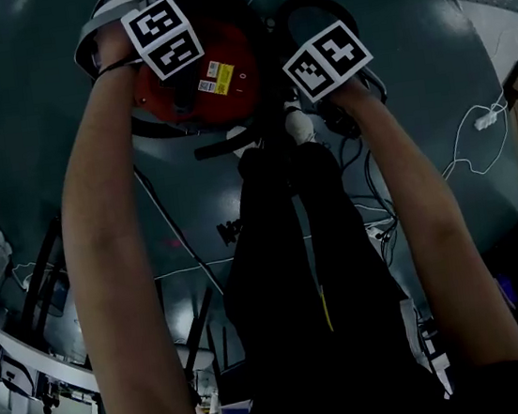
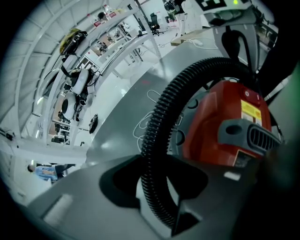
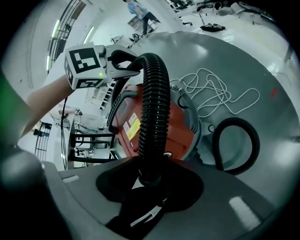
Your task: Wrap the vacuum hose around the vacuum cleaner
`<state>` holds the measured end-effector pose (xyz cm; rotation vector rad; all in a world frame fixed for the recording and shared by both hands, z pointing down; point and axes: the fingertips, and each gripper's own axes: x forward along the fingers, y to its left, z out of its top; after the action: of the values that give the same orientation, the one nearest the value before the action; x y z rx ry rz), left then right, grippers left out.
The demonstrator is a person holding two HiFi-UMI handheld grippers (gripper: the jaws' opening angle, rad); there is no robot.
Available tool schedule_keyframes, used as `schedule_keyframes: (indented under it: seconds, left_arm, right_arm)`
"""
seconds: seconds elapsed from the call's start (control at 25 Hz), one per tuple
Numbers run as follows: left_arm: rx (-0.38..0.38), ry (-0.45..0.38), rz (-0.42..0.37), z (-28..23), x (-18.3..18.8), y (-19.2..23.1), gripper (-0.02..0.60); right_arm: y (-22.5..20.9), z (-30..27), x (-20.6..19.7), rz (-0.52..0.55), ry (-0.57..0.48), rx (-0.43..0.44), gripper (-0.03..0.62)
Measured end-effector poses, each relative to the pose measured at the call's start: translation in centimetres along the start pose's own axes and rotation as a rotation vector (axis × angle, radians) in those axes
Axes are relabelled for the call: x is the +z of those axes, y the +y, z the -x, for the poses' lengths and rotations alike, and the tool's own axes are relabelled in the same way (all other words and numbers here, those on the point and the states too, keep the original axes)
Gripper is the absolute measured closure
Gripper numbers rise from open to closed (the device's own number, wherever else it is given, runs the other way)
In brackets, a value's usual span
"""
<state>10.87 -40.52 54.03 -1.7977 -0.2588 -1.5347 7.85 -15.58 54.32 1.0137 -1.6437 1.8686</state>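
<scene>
The red vacuum cleaner (image 1: 200,81) sits on the dark floor (image 1: 33,70), at 12 o'clock in the head view. Its black ribbed hose (image 3: 152,103) arches over the red body. The left gripper (image 2: 157,190), at the vacuum cleaner's 10 o'clock, is clamped on the hose, which climbs out of its jaws and curves across the top of the vacuum cleaner. The right gripper (image 3: 149,180), at the vacuum cleaner's 3 o'clock, also grips the hose, which rises straight from its jaws and bends over toward the left gripper. In the right gripper view another loop of the hose lies on the floor at 3 o'clock, and a tangled white cable (image 3: 220,91) lies at 1 o'clock
</scene>
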Motion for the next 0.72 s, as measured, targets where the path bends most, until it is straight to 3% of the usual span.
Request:
schedule_keyframes:
  seconds: [0.44,0.52,0.64,0.72]
  left_arm:
    - [0.019,-0.057,-0.065,-0.3,1.1,-1.3,0.407]
    - [0.045,-0.077,-0.088,0.1,1.0,-1.1,0.382]
    - [0.056,-0.097,-0.100,0.7,0.4,-1.3,0.275]
    - [0.063,-0.117,-0.087,1.4,-0.1,-1.5,0.276]
  right_arm:
    - [-0.8,-2.2,-1.6,-0.133,-0.030,0.009,0.437]
    - [-0.8,-2.2,-1.6,-0.139,-0.033,0.004,0.436]
    - [-0.6,-2.3,-1.5,-0.143,-0.033,0.003,0.433]
    - [-0.5,-2.2,-1.5,-0.135,-0.028,-0.005,0.430]
